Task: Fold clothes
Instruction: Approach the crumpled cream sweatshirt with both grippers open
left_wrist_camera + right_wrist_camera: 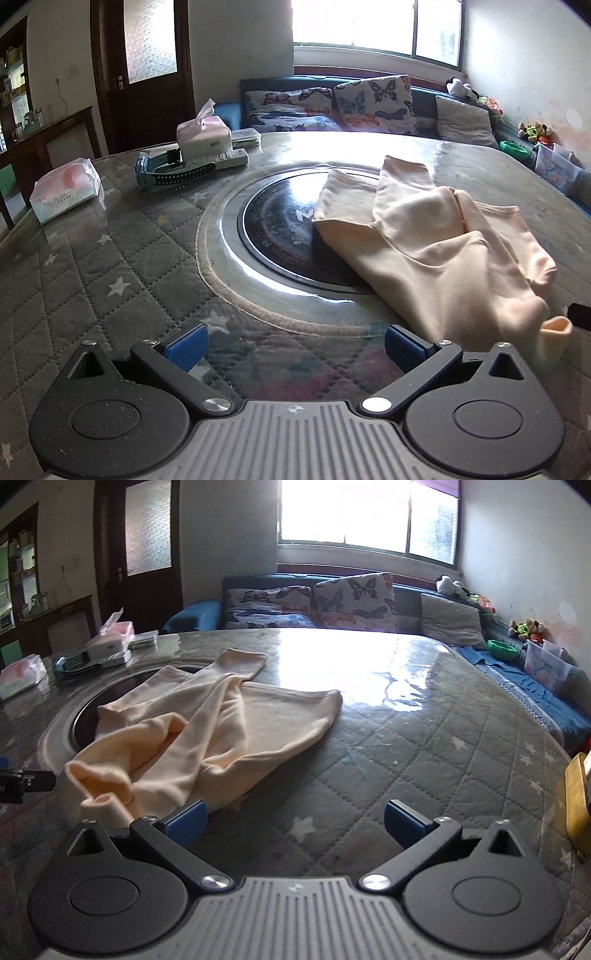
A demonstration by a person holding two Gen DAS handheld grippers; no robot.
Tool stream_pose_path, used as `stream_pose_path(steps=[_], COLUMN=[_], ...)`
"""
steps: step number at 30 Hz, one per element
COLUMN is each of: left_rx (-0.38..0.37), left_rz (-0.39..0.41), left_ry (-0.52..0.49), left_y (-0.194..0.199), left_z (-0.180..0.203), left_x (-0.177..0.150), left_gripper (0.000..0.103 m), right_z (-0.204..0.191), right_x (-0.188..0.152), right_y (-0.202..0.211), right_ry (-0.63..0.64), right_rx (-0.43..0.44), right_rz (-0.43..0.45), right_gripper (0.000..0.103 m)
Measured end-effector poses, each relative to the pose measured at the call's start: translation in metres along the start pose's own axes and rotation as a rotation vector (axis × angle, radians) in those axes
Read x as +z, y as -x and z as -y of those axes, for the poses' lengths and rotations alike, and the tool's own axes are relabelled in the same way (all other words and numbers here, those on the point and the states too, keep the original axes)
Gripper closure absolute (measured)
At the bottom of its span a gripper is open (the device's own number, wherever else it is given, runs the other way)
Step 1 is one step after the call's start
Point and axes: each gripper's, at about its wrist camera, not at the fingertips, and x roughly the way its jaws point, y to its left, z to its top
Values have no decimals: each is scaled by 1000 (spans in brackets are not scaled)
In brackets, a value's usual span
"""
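Observation:
A cream long-sleeved garment (436,240) lies crumpled on the round table, partly over the dark round cooktop (280,225). It also shows in the right wrist view (207,731), with a sleeve cuff (107,801) near the front. My left gripper (295,347) is open and empty, low over the table just left of the garment's near edge. My right gripper (295,823) is open and empty, its left blue pad (186,819) at the garment's near hem. The left gripper's tip (26,781) shows at the far left of the right wrist view.
The table has a grey quilted star cover under glass (110,258). Two tissue packs (66,188) (203,133), a remote (225,160) and a blue watch (162,170) lie at the back left. A sofa with butterfly cushions (332,103) stands behind. A yellow object (578,805) is at the right edge.

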Motion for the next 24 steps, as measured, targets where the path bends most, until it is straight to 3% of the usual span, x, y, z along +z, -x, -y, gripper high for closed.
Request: stream_pose_path(steps=[24], left_rx=[-17], left_rz=[26], left_ry=[-67], left_y=[29], left_z=[22], left_x=[-14], left_gripper=[0], right_z=[-21], right_x=[-21], right_y=[21], right_ry=[68], right_rx=[55], right_rz=[-23], right_gripper=[0])
